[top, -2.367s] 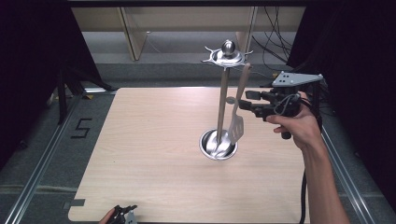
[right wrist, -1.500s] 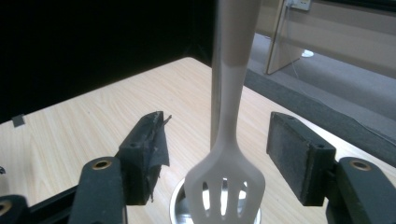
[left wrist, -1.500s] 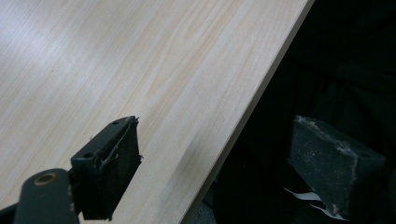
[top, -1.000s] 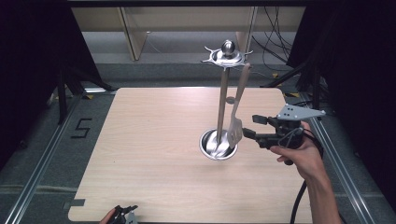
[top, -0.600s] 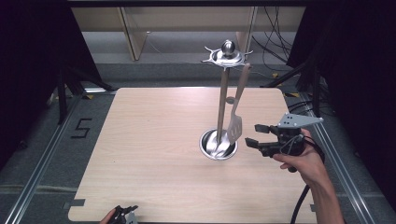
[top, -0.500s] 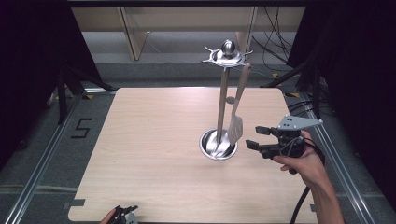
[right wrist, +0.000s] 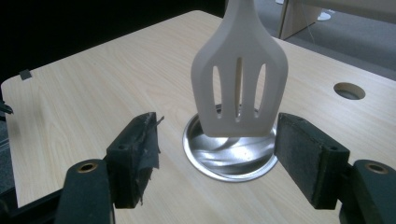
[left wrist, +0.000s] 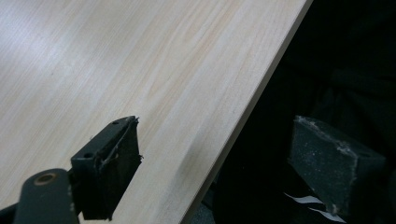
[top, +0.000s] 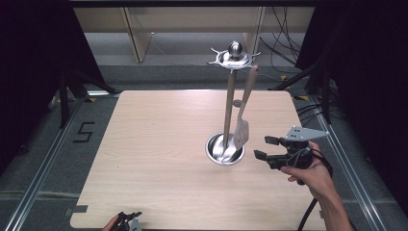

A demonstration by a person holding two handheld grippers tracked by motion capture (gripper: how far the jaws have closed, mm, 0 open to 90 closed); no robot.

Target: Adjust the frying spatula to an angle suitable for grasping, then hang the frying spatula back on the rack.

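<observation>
My right hand-held gripper (top: 264, 147) has just opened wide and dropped back from the spatula (top: 240, 132), now hanging free on the stand (top: 230, 96) near the desk's (top: 159, 144) right edge; hanging looks done

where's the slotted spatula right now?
The slotted spatula hangs from the top of the metal stand, right of its pole, blade just above the round base; the right gripper sits open to its right.

Fixed high overview of table (top: 159, 159); 2 gripper cameras close above it, right sharing spatula (right wrist: 239, 70).
</observation>
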